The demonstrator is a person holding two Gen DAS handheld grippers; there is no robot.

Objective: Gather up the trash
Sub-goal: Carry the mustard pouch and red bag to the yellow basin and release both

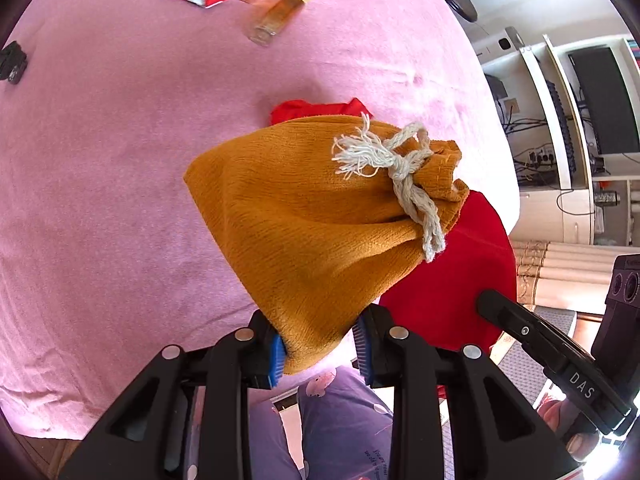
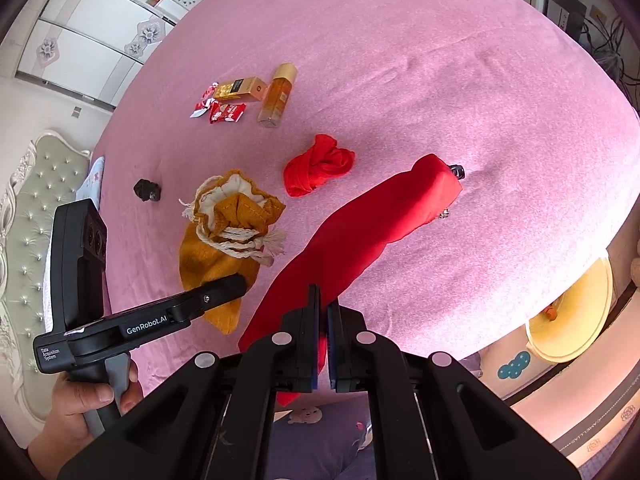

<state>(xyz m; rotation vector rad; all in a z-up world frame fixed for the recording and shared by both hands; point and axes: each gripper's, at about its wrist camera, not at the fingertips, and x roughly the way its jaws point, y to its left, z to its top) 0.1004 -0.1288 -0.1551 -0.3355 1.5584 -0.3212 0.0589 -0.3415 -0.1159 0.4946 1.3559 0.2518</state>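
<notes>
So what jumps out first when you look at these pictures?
A mustard drawstring pouch pinched at its bottom corner by the left tool, and a long red cloth bag clamped in the right tool, both over a pink bedspread. Farther back lie an amber bottle, a gold box and red wrappers.

Trash and bags on the pink bed

We see red wrappers (image 2: 222, 111), a gold box (image 2: 239, 89) and an amber bottle (image 2: 277, 96) lying together far off; the mustard pouch (image 1: 312, 216), drawstring tied, is lifted by its bottom corner; the red bag (image 2: 360, 236) hangs stretched beside it.
</notes>
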